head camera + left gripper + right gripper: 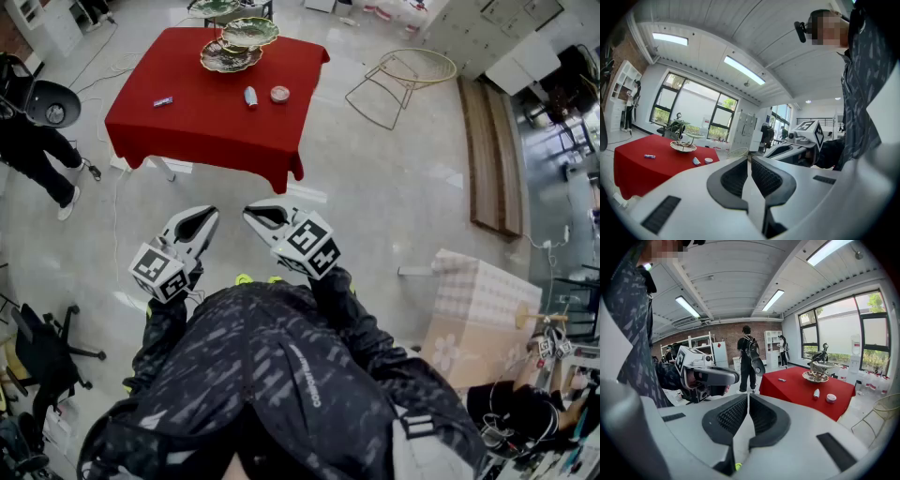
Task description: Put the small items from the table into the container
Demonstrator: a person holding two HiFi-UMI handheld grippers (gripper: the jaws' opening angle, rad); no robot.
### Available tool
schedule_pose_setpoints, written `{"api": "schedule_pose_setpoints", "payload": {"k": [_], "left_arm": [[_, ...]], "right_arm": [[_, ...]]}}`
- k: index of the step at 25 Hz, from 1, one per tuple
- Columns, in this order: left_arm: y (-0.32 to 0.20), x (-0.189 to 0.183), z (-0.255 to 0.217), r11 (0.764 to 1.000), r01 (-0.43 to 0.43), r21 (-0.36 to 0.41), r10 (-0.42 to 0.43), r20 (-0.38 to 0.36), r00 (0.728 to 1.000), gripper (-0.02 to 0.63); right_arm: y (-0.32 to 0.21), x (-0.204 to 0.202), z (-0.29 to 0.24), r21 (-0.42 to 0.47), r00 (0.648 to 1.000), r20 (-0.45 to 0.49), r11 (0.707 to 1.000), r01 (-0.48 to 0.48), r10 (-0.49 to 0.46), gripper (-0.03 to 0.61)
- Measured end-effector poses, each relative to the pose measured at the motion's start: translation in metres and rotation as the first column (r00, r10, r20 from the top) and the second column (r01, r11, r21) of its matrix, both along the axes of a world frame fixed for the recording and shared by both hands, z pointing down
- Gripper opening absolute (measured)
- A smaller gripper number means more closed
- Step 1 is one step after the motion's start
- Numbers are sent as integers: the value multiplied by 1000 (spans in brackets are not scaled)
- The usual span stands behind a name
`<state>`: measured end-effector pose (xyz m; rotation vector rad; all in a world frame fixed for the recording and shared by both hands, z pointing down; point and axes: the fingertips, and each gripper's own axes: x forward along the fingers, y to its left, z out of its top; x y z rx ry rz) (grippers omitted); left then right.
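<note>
Red cloth drapes the square counter (206,127), which stands well apart at twelve o'clock from both grippers, with bare pale floor (375,197) between. The left gripper (207,215) and right gripper (252,212) sit side by side, each with its jaws pressed together on nothing. On the cloth lie a small blue bar (163,101) toward eleven, lying crosswise, a white tube (250,97) pointing away, and a round pink tin (279,94) just beside it. The tiered scalloped dish stand (239,47), likely the container, sits at the far edge. The right gripper looks nearer the tube and tin, the left nearer the bar.
</note>
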<state>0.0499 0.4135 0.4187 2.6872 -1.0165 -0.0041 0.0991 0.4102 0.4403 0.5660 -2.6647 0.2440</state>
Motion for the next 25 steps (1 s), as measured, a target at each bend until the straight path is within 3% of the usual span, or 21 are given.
{"api": "schedule_pose_setpoints", "payload": {"k": [5,9,25], "left_arm": [[4,-3,-4,1000,0,10,0,10,1000,31],[7,-8,-2,1000,7,8,-7,2,1000,31],[17,-35,8,1000,7,-6,-7,0,1000,31]], "right_arm": [[6,-5,4,-34,1000,-4,999,5,-5,23],[4,0,23,-81,996,-86,996,-35,28,23],[6,-25,26,-53,993,-101,996,-71,65,23]]}}
